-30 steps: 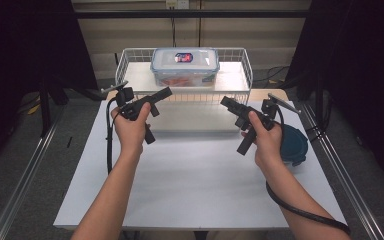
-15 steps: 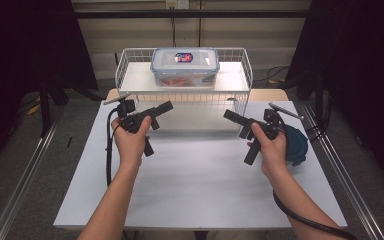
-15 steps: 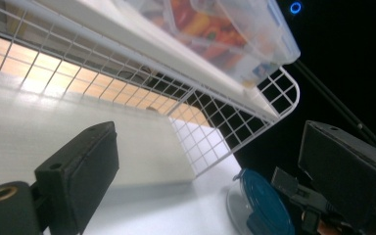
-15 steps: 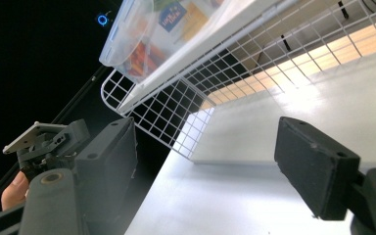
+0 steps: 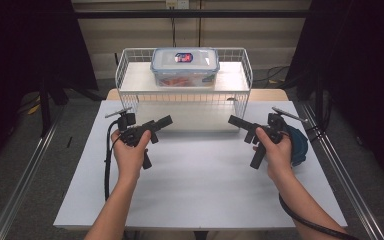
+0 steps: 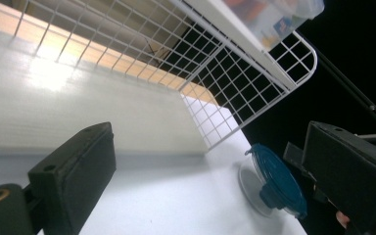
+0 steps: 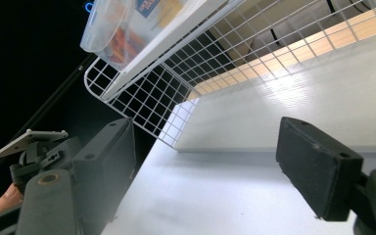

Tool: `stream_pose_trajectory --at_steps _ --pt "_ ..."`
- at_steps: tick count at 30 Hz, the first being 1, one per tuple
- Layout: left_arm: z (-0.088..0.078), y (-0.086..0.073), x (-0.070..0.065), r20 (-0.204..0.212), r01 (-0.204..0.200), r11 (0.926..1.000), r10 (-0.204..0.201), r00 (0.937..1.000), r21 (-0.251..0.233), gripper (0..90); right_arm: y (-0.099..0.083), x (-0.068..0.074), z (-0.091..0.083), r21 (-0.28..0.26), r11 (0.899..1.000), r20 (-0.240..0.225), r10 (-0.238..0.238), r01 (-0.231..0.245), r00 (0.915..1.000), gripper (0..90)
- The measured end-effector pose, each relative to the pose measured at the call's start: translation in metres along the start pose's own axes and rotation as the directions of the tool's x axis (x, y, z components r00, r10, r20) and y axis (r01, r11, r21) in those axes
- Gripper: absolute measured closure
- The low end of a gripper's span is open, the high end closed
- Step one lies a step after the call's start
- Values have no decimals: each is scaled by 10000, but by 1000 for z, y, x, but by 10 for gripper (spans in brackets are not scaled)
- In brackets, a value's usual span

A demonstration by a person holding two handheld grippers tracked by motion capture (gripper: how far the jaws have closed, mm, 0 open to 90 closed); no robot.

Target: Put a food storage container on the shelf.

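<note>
High view shows the left gripper [image 5: 166,120] and right gripper [image 5: 233,120] at mid-frame over the table [image 5: 200,190], jaws spread and just widened, nothing between them; the box [image 5: 184,65] sits upper centre on the rack [image 5: 130,80].

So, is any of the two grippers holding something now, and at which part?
No, nothing is held. The left gripper and the right gripper both hang open above the white table, with nothing between their jaws.
</note>
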State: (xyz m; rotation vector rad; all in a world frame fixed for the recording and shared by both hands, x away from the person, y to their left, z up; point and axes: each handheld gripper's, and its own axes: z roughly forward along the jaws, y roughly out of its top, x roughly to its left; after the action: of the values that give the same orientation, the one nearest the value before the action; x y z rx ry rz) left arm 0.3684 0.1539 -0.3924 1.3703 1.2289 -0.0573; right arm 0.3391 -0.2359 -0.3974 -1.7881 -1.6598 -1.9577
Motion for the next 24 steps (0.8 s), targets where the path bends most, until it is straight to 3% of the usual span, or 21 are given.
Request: stream_pose_trajectory --at_steps 3,9,11,14,15,21,24 --pt "-1 -6 4 -10 -35 9999 35 10000 99 54 2 -3 -3 43 9999 72 -99 98 9999 224" --pt "-3 -14 8 43 267 9995 -268 9996 196 42 6 -12 -10 78 9998 309 -173 171 9994 225" --pt "-4 -17 11 32 127 9995 -128 9999 305 39 8 -15 -12 71 9999 397 -153 151 9991 231" --pt "-5 -20 13 -27 280 9989 -279 9996 376 37 9 -20 -16 25 9999 460 -127 126 9989 233" --pt "-7 -21 15 -86 88 9989 -84 9999 463 37 10 -21 -17 42 9999 476 -107 105 9988 234" --pt "-9 -26 17 -207 136 9990 -127 9997 434 36 13 -27 -23 82 9999 683 -126 121 9976 248" --pt "-9 -28 17 -95 87 9987 -83 9999 509 37 15 -29 -26 64 9998 812 -186 181 9965 264"
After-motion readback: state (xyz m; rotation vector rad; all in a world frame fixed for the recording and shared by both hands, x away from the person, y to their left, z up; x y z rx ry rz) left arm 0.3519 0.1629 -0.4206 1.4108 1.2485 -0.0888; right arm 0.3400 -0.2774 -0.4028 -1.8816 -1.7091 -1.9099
